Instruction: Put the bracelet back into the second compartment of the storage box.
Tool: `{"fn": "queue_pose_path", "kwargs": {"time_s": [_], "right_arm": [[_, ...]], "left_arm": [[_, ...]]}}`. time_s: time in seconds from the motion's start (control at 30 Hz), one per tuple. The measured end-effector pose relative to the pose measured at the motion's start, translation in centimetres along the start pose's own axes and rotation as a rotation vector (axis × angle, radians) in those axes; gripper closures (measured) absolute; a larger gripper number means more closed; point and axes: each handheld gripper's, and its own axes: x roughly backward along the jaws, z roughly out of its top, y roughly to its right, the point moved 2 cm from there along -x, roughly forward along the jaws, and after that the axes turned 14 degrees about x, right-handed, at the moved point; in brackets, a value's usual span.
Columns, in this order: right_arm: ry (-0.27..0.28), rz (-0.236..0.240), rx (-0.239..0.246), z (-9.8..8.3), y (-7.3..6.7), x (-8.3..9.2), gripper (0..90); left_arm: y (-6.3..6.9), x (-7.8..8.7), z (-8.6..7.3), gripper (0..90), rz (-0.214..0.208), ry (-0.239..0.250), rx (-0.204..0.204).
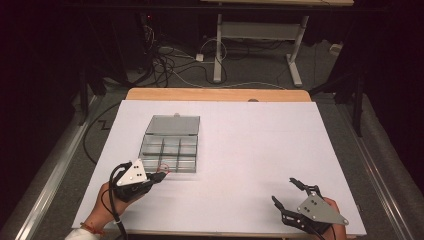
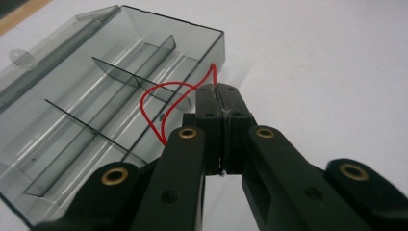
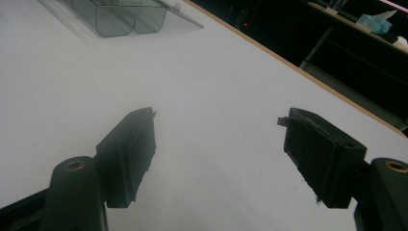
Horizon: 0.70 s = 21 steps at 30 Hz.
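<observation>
1. The thin red wire loop (image 2: pixel 163 103) is only partly traceable: in the left gripper view it rises from between the pressed-together jaws, arcs to their left over the box, and its lower end vanishes behind the left jaw arm. In the high view it is a tiny red curl (image 1: pixel 163 168), hard to make out.
2. The left gripper (image 2: pixel 220 96) has its jaws fully closed, pinching the wire at their tips, right at the near corner of the clear smoky plastic compartment box (image 2: pixel 96 96).
3. The high view shows the box's lid (image 1: pixel 173 125) lying open and flat beyond the compartments; the left gripper view cuts the box off at its left edge.
4. The right gripper (image 3: pixel 219 144) has its jaws spread wide with nothing between them, only the white table sheet (image 3: pixel 216 86). The box sits well ahead and left of these jaws, its corner just showing.
5. The high view shows the right gripper (image 1: pixel 286 192) well apart from the box, with bare sheet between.
</observation>
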Motion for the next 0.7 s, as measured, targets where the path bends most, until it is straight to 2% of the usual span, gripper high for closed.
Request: {"fn": "queue_pose_path", "kwargs": {"time_s": [0.4, 0.7], "right_arm": [[-0.007, -0.008, -0.013, -0.1, 0.1, -0.1, 26.8], [-0.013, -0.012, -0.014, -0.3, 0.1, -0.2, 26.3]], "left_arm": [[-1.7, 0.0, 1.3, 86.2, 0.025, 0.03, 0.019], [-2.8, -1.0, 2.7, 86.2, 0.032, 0.051, 0.036]]}}
